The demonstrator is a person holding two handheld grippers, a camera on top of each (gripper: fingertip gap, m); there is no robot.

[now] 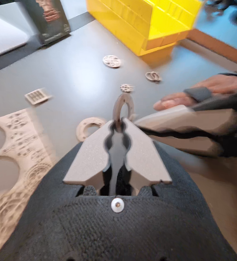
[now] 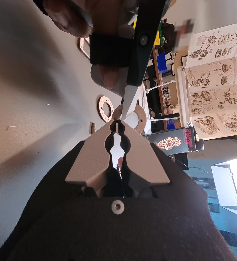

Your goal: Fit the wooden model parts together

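Left claw [image 1: 118,124]: closing on the rim of a wooden ring [image 1: 122,108], holding it upright above the counter [image 1: 67,73]. Right claw [image 2: 117,121]: pinching what looks like a small peg, too small to identify, tip touching the held ring [image 2: 139,117]. Second ring [image 1: 89,127] lying flat nearby; gears [image 1: 112,61] scattered beyond. Likely handling: thin, light, stiff, brittle at slots. Gripping on the solid rim, clear of the notches. Pressing squarely, avoiding twist.
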